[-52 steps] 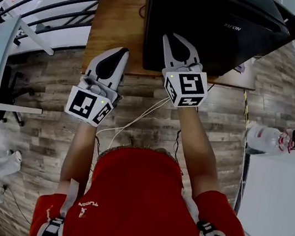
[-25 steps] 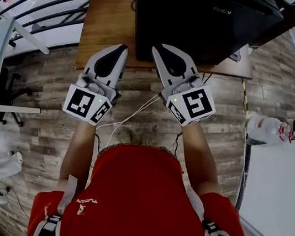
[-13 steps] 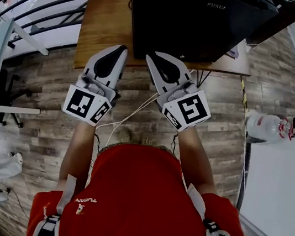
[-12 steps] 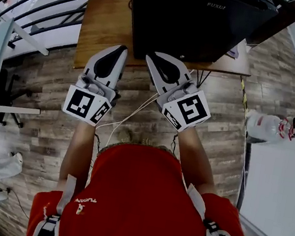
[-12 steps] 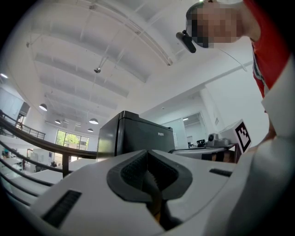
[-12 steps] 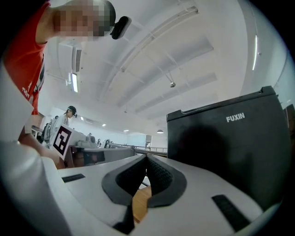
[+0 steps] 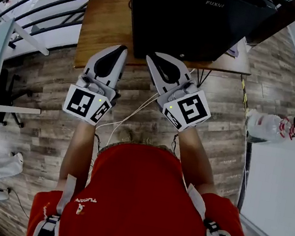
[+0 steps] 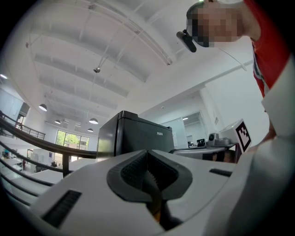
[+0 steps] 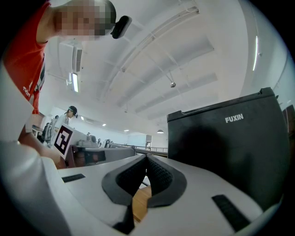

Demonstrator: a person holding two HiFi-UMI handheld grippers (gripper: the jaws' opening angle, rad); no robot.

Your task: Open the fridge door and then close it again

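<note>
The black fridge (image 7: 198,16) stands on the wooden counter (image 7: 104,23), and its door appears to be shut. Both grippers are held just in front of the fridge, presumably so that the door edge can be hooked or pushed rather than grasped. The left gripper (image 7: 120,49) is placed off the fridge's left front corner. The right gripper (image 7: 153,57) is placed against the lower front face; contact cannot be told. The fingers (image 8: 129,175) of each gripper are pressed fully together, and nothing is held between them. Both grippers are pointed at the fridge, roughly level, with the forearms extended side by side.
</note>
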